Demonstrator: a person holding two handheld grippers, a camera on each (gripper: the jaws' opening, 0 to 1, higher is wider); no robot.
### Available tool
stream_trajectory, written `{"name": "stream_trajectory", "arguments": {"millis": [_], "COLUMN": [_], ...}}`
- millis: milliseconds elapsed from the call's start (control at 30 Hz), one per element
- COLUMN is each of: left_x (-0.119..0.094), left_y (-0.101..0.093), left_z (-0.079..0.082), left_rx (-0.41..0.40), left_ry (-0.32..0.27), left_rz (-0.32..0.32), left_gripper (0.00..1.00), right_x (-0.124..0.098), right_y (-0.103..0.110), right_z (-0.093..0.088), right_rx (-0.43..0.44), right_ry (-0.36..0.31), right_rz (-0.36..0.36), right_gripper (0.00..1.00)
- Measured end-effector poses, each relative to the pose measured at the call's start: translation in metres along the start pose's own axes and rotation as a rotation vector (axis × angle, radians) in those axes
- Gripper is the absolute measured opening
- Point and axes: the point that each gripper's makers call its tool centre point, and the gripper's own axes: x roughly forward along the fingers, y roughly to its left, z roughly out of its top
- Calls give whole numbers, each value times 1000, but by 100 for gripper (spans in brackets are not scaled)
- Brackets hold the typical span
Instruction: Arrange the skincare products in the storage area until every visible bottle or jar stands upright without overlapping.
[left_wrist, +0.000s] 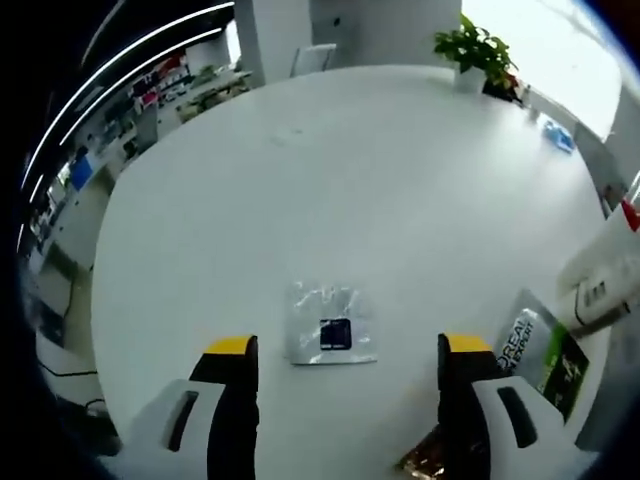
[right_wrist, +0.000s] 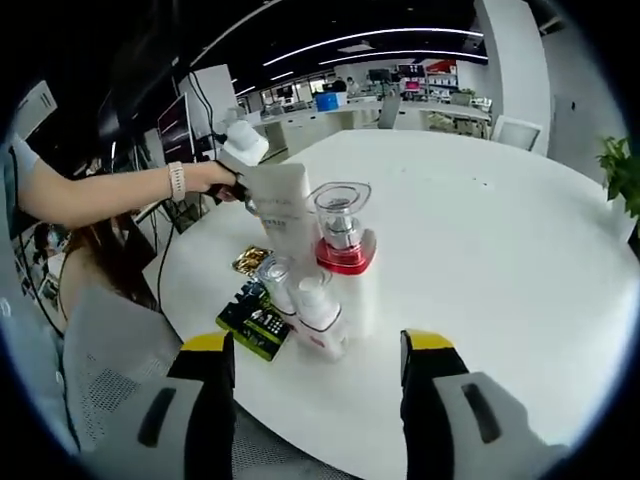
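Both the left gripper (left_wrist: 343, 358) and the right gripper (right_wrist: 318, 350) hang released. Beside the red-based bottle (right_wrist: 343, 232), the white bottle (right_wrist: 318, 312) seems tipped, so the work looks unfinished; a flat sachet (left_wrist: 330, 326) lies on the bench (left_wrist: 400, 170).

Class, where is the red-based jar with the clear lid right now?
In the right gripper view, the red-based jar stands upright on the white table, just right of the tall white tube, behind two smaller bottles.

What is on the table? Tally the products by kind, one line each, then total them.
Tube: 1
Bottles: 3, namely red-based bottle, clear-capped bottle, white bottle
Dark green box: 1
Sachets: 2, namely gold sachet, silver sachet
Total: 7
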Motion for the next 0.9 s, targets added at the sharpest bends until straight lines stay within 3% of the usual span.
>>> {"name": "stream_trajectory", "arguments": {"millis": [233,600,667,900], "left_x": [9,13,14,14], "left_y": [2,5,4,6], "left_z": [-1,-4,-6,-2], "left_rx": [5,-24,-71,-50], "left_ry": [22,24,30,34], "left_rz": [16,14,-8,1], "left_gripper": [61,57,55,54], "right_x": [0,2,4,3], "right_y": [0,1,2,5], "right_z": [3,3,2,3], "right_rx": [70,74,73,67], "right_ry": [-38,-32,-29,-27], "right_rz": [30,33,36,42], "right_gripper": [67,66,66,66]}}
